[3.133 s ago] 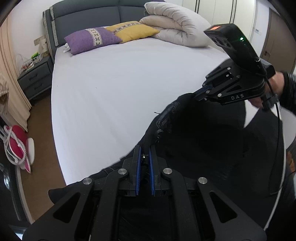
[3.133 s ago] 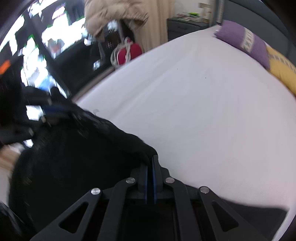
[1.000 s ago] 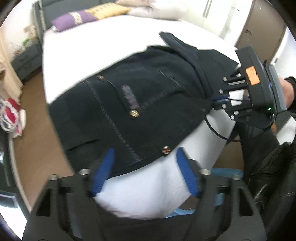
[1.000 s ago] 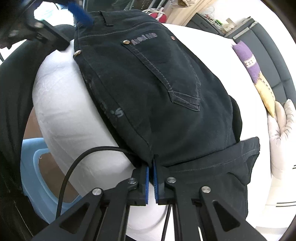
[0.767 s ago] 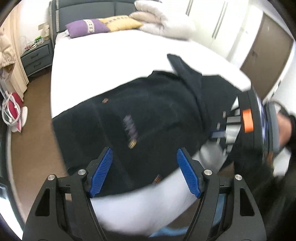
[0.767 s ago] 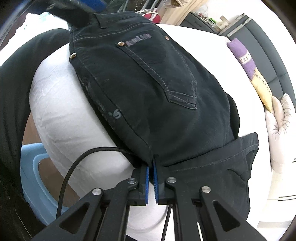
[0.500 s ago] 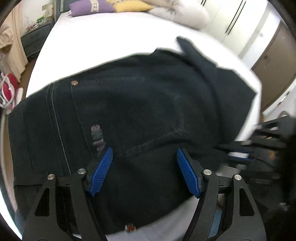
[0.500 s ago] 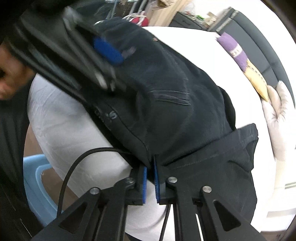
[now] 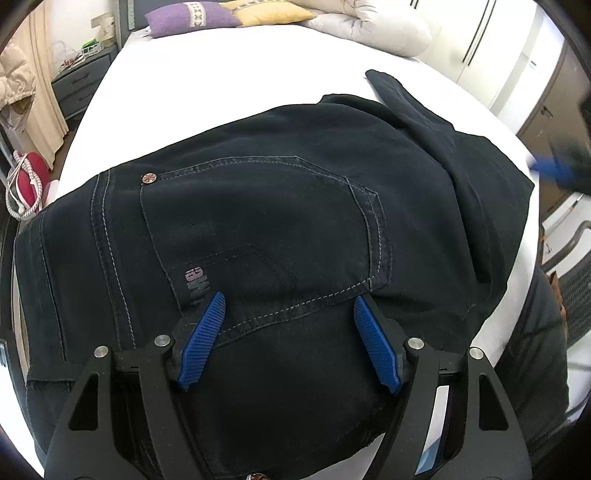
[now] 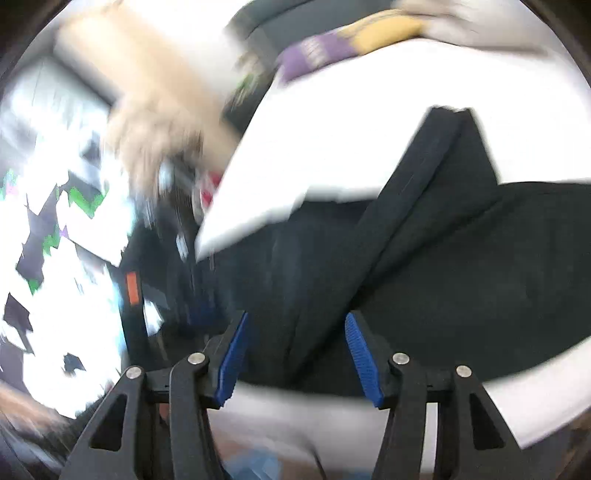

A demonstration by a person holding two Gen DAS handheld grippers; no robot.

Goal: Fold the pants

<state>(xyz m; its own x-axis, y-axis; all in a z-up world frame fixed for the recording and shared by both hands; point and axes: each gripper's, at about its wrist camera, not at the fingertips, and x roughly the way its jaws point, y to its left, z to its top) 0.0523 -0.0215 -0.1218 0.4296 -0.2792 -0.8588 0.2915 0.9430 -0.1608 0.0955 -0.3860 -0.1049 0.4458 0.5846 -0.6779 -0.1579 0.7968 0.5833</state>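
Observation:
Dark jeans lie spread on the white bed, back pocket up, with one leg folded across at the right. My left gripper hovers open just over the pocket's lower seam, its blue pads apart and gripping nothing. In the blurred right wrist view my right gripper has its jaws opening above the folded leg of the jeans; the pads do not press the cloth. A blue blur at the right edge of the left wrist view is the right gripper.
A purple pillow, a yellow pillow and a white duvet lie at the head of the bed. A grey nightstand and a red bag are on the left. The person's dark clothing is at the bed's near right corner.
My right gripper let go of the jeans' edge, opened, and swung up and away while rolling. My left gripper stayed open and closed in over the back pocket.

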